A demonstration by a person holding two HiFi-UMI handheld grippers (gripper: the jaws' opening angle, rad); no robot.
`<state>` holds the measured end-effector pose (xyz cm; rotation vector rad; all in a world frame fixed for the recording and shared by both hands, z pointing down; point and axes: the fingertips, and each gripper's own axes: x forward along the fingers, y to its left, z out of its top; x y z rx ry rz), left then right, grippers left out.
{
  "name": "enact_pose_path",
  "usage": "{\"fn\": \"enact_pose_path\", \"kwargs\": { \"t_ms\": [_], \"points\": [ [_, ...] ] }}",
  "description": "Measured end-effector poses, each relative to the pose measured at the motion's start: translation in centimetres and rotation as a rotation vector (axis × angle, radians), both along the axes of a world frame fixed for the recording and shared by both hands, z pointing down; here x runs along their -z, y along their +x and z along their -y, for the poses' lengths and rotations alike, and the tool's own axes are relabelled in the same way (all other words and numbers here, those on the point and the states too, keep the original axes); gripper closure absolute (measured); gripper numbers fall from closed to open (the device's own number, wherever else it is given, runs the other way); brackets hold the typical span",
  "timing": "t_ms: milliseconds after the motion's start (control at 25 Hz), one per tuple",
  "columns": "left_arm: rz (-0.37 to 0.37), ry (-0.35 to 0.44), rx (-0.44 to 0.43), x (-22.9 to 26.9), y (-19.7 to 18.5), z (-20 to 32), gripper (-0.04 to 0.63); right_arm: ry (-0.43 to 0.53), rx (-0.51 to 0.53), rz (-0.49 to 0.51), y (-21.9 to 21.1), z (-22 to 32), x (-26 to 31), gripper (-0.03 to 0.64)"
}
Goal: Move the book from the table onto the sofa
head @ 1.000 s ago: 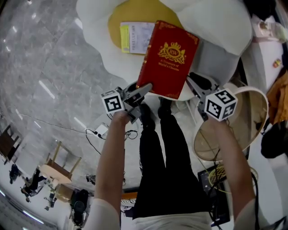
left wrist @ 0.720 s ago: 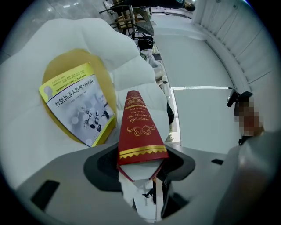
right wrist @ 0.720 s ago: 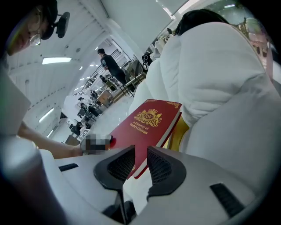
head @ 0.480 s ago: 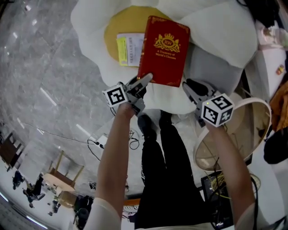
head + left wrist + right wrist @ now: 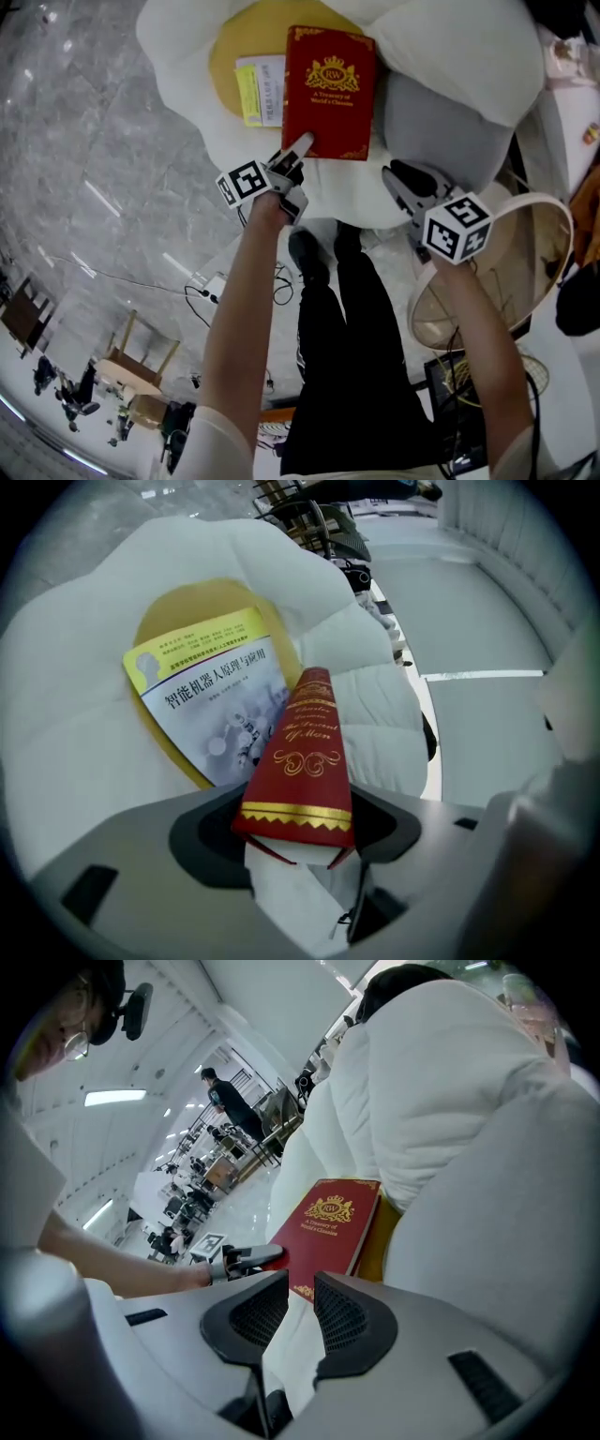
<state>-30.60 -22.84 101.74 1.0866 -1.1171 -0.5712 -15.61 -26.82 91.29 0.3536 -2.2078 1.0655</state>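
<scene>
– Book (image 5: 328, 89): where on the sofa (image 5: 450, 47) does it lie?
– Flat on the seat, cover up. Its far end is over the sofa's yellow centre (image 5: 230, 42), and its near edge is on a white lobe, short of the sofa's front rim.
– What room is there round it?
– Little at the sides. Toward the sofa's left, a booklet (image 5: 261, 89) lies alongside; whether their long edges touch or overlap cannot be told. Toward the sofa's right, a grey cushion (image 5: 441, 122) and tall white lobes rise close by. The sofa's front strip is bare, and beyond it lies open floor (image 5: 94, 141).
– Counts?
– Two volumes on the sofa, one red and one yellow-and-white. Two grippers. One grey cushion.
– And the tools?
– The left gripper (image 5: 298, 150) has the book's near left corner between its jaws, pads against it. Those jaws have just been opening a little. The right gripper (image 5: 398, 178) hangs over the sofa's front rim, clear of the book, its jaws a narrow slit with nothing in it.
– Materials?
– The book is rectangular, with a rigid red cover, gold crest and gold border. The booklet is thin glossy paper. The sofa is puffy white fabric in petal-like lobes. The floor is polished, veined grey stone.
</scene>
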Motion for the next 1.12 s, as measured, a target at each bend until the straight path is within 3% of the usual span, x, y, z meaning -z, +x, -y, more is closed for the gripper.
{"fn": "enact_pose_path", "kwargs": {
  "t_ms": [320,480,840,1120],
  "points": [
    [0.141,-0.219,-0.100,-2.0,1.0,-2.1,0.128,0.008,-0.021,-0.012,1.0,-0.5,1.4,0.515],
    [0.141,-0.251,-0.108,-1.3,1.0,-3.5,0.110,0.019,-0.033,-0.008,1.5,-1.1,2.5,0.515],
    [0.245,-0.057,-0.214,11.2,-0.4,-4.5,0.121,0.069,-0.112,-0.009,1.8,-4.2,9.2,0.522],
    [0.289,0.091,-0.285,26.1,-0.1,-5.1,0.220,0.109,-0.156,-0.008,2.4,-5.1,21.4,0.543]
  ]
}}
